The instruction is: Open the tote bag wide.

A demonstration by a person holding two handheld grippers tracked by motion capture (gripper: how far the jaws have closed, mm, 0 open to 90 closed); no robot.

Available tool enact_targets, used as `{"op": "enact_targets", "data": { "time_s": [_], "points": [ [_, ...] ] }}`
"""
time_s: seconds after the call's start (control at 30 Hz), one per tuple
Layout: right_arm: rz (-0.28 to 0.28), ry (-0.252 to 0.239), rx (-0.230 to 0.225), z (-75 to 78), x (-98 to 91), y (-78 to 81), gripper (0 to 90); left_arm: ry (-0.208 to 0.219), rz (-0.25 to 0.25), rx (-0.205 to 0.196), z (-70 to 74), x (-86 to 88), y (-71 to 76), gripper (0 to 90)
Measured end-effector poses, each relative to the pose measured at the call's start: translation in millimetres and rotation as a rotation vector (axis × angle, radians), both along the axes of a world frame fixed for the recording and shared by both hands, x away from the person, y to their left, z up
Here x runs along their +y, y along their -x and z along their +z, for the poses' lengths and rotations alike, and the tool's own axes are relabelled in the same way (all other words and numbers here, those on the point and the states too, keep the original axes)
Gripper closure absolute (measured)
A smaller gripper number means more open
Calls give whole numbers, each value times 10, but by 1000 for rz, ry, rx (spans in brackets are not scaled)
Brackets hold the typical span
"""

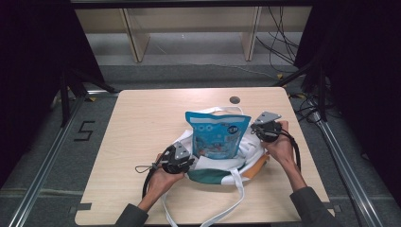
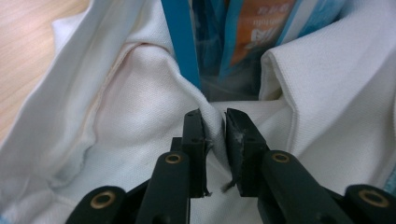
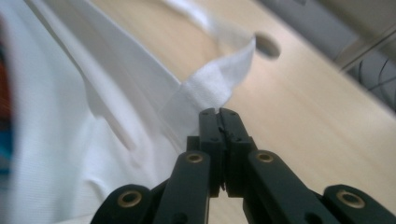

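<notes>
Up close, the right tool (image 3: 219, 114) has its two black jaws pressed together, and whether any cloth is caught between the tips is hard to tell. Just left of the tips hangs the white bag (image 3: 70, 140), its wide strap (image 3: 215, 79) running up and away over the light wooden bench (image 3: 303, 107). A round hole (image 3: 268, 45) sits in the bench beyond the strap's end.

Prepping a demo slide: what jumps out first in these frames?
The bright blue snack packet stands up out of a white tote bag at the middle of the wooden table. The left gripper pinches a fold of the bag's white cloth; the right gripper is shut at the bag's edge.
</notes>
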State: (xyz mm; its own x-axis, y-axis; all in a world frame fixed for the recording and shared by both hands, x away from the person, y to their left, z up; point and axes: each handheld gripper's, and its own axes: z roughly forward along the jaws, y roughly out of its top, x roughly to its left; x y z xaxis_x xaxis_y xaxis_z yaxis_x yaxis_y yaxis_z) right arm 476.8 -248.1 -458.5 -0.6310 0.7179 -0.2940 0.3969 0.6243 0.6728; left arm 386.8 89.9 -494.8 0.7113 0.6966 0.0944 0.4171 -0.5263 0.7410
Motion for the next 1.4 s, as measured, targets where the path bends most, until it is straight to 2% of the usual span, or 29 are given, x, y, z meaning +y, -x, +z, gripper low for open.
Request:
{"op": "enact_targets", "data": {
  "time_s": [0.1, 0.13, 0.17, 0.23, 0.27, 0.33, 0.37, 0.47, 0.5, 0.53, 0.57, 0.63, 0.67, 0.7, 0.73, 0.77, 0.8, 0.87, 0.9, 0.93, 0.97, 1.03, 1.1, 1.13, 1.17, 1.23, 1.3, 1.37, 1.4],
  "points": [
    [-22, 15, 60, -258, -19, -117, 896, 20, -1, 11, -29, 4, -10, 798],
    [-21, 19, 93, -362, -17, -155, 898, 26, 1, 17, -41, 11, -12, 799],
    [-35, 4, 97, -434, -17, -176, 898, 32, 10, 15, -48, 11, -5, 800],
    [-35, 7, 101, -417, -15, -186, 897, 31, 8, 16, -36, 15, -3, 797],
    [-40, 10, 100, -407, -4, -177, 894, 48, 14, 21, -23, 22, -4, 786],
    [-44, 2, 96, -351, -25, -158, 850, 85, 4, 30, 42, 68, -13, 717],
    [-57, -22, 86, -306, -47, -145, 804, 131, 11, 34, 78, 77, 3, 667],
    [-73, -70, 55, -58, -163, -59, 666, 134, 5, -6, 275, 152, 32, 586],
    [-71, -82, 46, 39, -207, -20, 654, 155, 13, -16, 331, 173, 33, 563],
    [-75, -119, 34, 145, -244, 37, 645, 179, 26, -20, 382, 190, 34, 551],
    [-58, -156, -9, 251, -287, 79, 631, 192, 20, -33, 427, 214, 18, 537],
    [-27, -230, -29, 466, -324, 217, 610, 204, 49, -43, 487, 260, -7, 519],
    [-7, -253, -34, 542, -320, 299, 604, 178, 54, -44, 513, 307, -29, 510],
    [16, -271, -18, 585, -289, 399, 603, 205, 78, -43, 512, 332, -49, 499],
    [60, -260, -11, 606, -268, 478, 601, 203, 99, -44, 517, 363, -61, 496],
    [73, -268, 14, 591, -213, 577, 598, 219, 116, -42, 510, 377, -73, 491],
    [110, -249, 11, 564, -175, 634, 599, 218, 129, -47, 503, 399, -86, 490],
    [145, -212, 39, 496, -105, 732, 601, 206, 148, -55, 488, 437, -128, 483],
    [171, -203, 33, 451, -78, 756, 606, 204, 156, -57, 475, 448, -155, 478],
    [159, -210, 64, 415, -47, 802, 609, 177, 157, -57, 471, 467, -181, 479],
    [174, -203, 73, 382, -28, 814, 611, 185, 161, -64, 452, 458, -218, 481],
    [182, -203, 81, 318, 14, 843, 622, 165, 144, -65, 431, 432, -292, 497],
    [186, -191, 99, 264, 49, 844, 628, 215, 132, -46, 395, 378, -378, 529],
    [186, -192, 101, 242, 65, 839, 632, 217, 113, -39, 380, 354, -424, 540],
    [193, -185, 104, 220, 73, 832, 636, 188, 90, -39, 371, 341, -472, 554],
    [210, -186, 118, 178, 88, 833, 660, 184, 79, -35, 336, 305, -578, 646],
    [207, -192, 146, 158, 99, 873, 681, 219, 112, -23, 296, 290, -682, 773],
    [233, -175, 134, 154, 76, 881, 727, 208, 127, -11, 239, 331, -786, 848],
    [238, -172, 135, 147, 64, 889, 764, 250, 160, 8, 182, 343, -830, 856]
  ]
}}
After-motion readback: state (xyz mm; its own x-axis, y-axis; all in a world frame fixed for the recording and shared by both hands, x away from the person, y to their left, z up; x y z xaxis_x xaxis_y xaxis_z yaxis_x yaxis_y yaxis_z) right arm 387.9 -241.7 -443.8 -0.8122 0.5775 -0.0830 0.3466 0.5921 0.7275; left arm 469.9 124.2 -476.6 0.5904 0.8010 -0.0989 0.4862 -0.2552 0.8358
